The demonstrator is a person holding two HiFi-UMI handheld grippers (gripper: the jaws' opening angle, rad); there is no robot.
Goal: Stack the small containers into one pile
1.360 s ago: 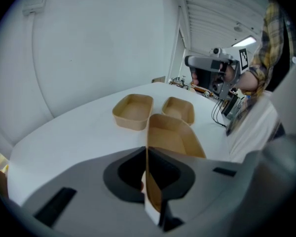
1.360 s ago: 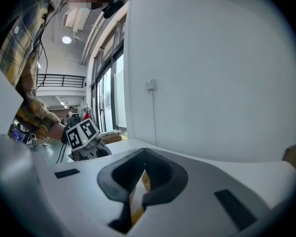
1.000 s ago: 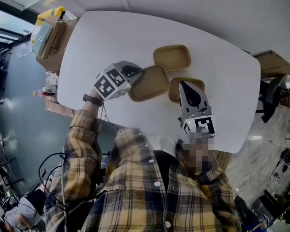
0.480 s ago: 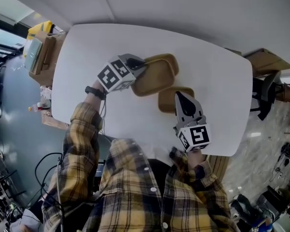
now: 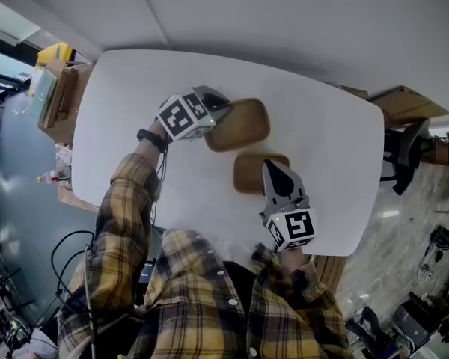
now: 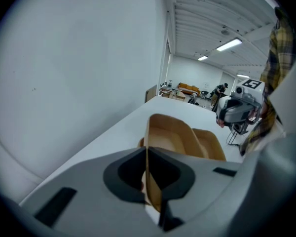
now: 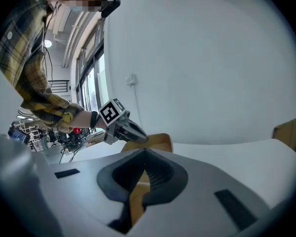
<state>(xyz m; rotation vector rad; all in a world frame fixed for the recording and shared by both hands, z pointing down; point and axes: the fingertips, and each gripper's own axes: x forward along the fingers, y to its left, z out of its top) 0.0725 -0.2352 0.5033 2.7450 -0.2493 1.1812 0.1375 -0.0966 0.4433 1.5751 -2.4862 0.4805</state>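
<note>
White tabletop (image 5: 127,88) carries two empty brown containers mid-table, just beside each other. The far container (image 5: 243,124) is pinched by its rim in the left gripper (image 5: 218,111), and the near container (image 5: 248,172) is clamped likewise by the right gripper (image 5: 273,172). Bare surface runs out to every edge.

Left gripper (image 6: 146,152): jaws are closed on the near wall of a tan paper container (image 6: 170,132), whose thin rim stands edge-on between the pads. The container's open hollow shows just beyond the jaws, above the white table (image 6: 103,137). A second tan container (image 6: 210,144) lies just behind it on the right and is partly covered by it. Further back on that side is the right gripper (image 6: 230,115) with its marker cube. A plaid sleeve (image 6: 282,38) fills the right edge.
</note>
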